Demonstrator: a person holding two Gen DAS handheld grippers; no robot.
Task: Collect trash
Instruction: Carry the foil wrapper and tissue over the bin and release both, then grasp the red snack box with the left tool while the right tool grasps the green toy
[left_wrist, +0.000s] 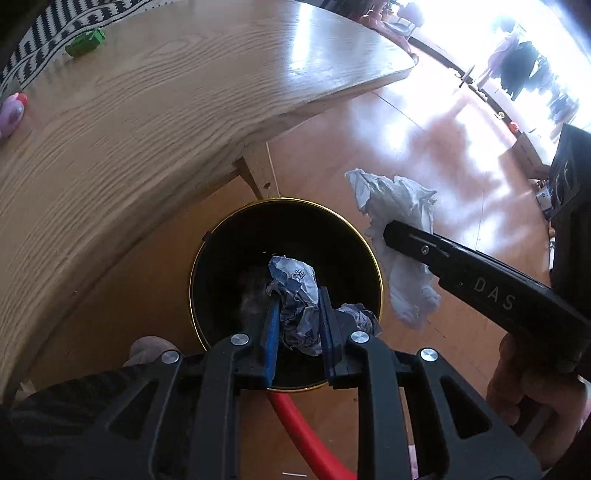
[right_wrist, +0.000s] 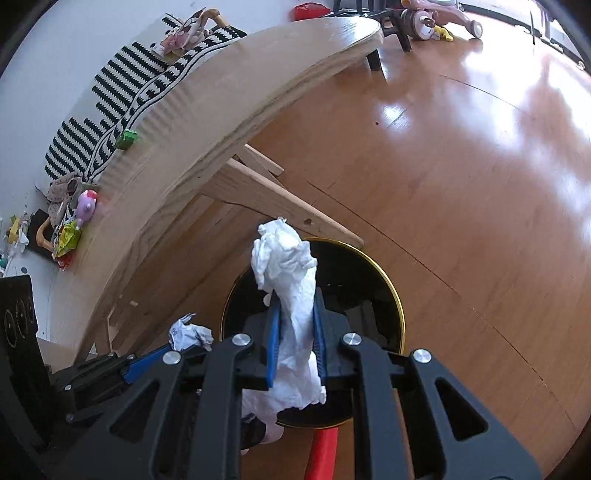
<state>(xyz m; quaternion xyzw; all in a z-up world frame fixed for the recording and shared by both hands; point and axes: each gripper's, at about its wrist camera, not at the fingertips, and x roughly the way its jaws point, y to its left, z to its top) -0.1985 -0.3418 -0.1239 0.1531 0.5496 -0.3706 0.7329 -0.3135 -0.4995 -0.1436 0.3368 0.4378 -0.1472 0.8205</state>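
A printed paper wad (left_wrist: 295, 295) is pinched in the left gripper (left_wrist: 295, 317) right over the black bin (left_wrist: 221, 258); a white tissue (right_wrist: 291, 295) is clamped lengthwise in the right gripper (right_wrist: 295, 332), also above it.

The waste bin (left_wrist: 286, 291) stands on the floor (left_wrist: 436, 155) just beside the table (left_wrist: 147, 122), close to its leg (left_wrist: 258, 170). The left gripper (left_wrist: 297, 321) holds a crumpled printed paper (left_wrist: 295, 295) over the bin's mouth, and the right gripper (right_wrist: 297, 343) holds a tissue wad (right_wrist: 291, 295) above the bin's rim, to the paper's right. A small carton (left_wrist: 86, 42) lies on the table near its far edge.
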